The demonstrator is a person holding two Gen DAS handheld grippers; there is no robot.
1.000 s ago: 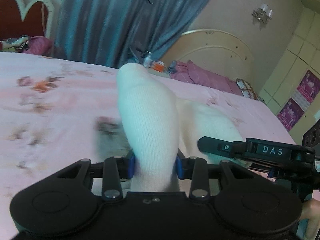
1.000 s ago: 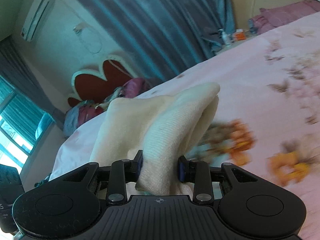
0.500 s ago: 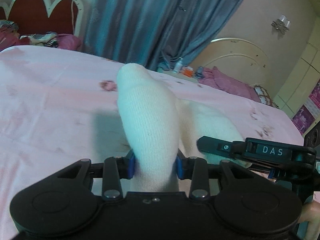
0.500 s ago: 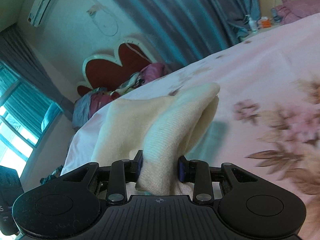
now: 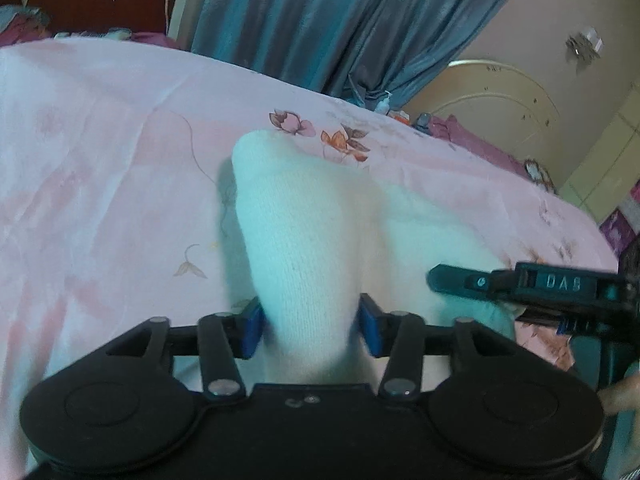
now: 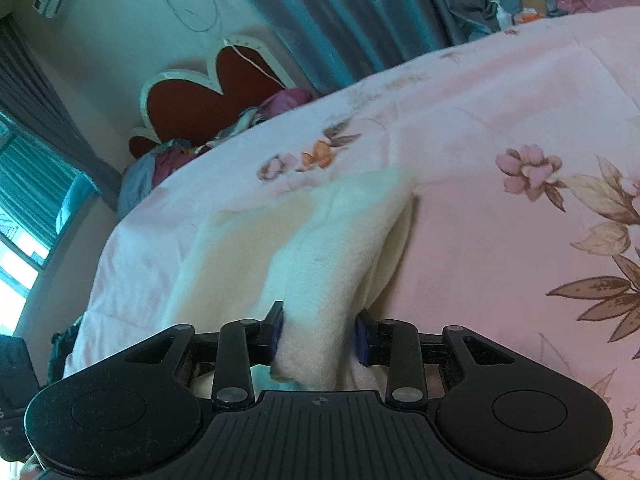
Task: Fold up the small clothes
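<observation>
A small cream knitted garment (image 5: 304,248) lies bunched on the pink flowered bedsheet (image 5: 100,200). One fold of it runs between the blue pads of my left gripper (image 5: 310,324), whose jaws are opening; the pads stand just off the cloth. In the right wrist view another fold of the garment (image 6: 332,248) is pinched by my right gripper (image 6: 320,332), shut on it, low over the sheet (image 6: 500,240). A black finger (image 5: 500,282) of the right gripper reaches in from the right in the left wrist view, over the same garment.
A red heart-shaped headboard (image 6: 208,100) with piled bedding stands at the bed's far end. Blue curtains (image 5: 340,28) hang behind, and a second bed with a cream headboard (image 5: 500,96) is at the right. A hand (image 5: 620,396) shows at the right edge.
Both grippers carried the garment across the bed and down onto the sheet. The left gripper's pads have spread apart from the cloth; the right gripper's grip is unchanged.
</observation>
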